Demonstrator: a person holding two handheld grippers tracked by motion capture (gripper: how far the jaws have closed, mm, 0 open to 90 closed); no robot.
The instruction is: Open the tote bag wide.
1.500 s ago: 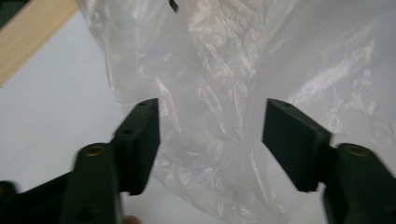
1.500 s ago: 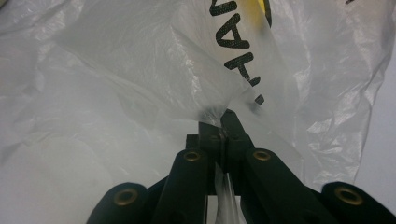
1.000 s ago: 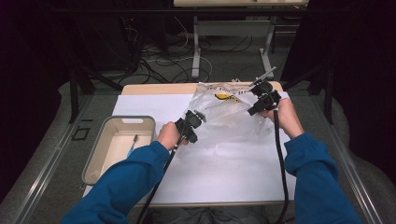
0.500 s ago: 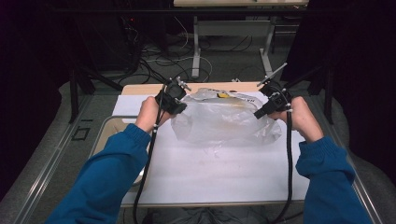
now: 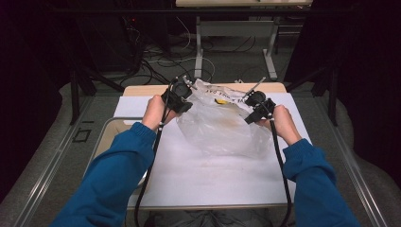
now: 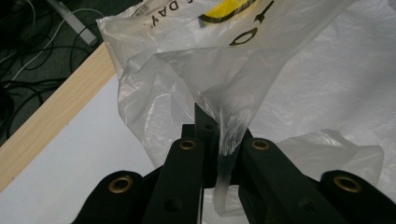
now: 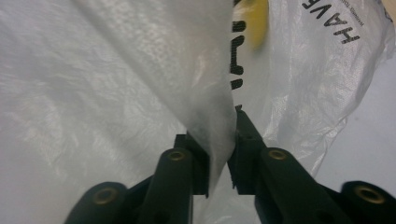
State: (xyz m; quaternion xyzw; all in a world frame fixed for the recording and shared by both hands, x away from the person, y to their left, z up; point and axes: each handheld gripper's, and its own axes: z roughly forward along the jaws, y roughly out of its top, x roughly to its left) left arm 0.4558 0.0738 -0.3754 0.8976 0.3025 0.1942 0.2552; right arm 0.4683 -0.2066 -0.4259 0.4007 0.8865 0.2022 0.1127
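Observation:
A clear plastic bag [image 5: 222,130] with black print and a yellow mark hangs spread between my two grippers over the far half of the table. My left gripper [image 5: 182,92] is shut on the bag's left top edge; in the left gripper view the film [image 6: 224,93] is pinched between the black jaws. My right gripper [image 5: 253,109] holds the right top edge. Its jaws have just opened slightly, but a fold of the film [image 7: 212,116] is still gripped between them. The bag's lower part rests on the white sheet [image 5: 213,179].
A shallow beige tray [image 5: 105,137] sits at the table's left, partly under the left sleeve. The wooden table edge [image 5: 142,90] runs along the far side. Cables and metal table legs lie on the floor beyond. Each gripper's black cable trails toward the near edge.
The left hand has risen from the table's middle and moved to the far left, taking the bag's edge with it. The bag has gone from lying flat to being held up and stretched between both grippers.

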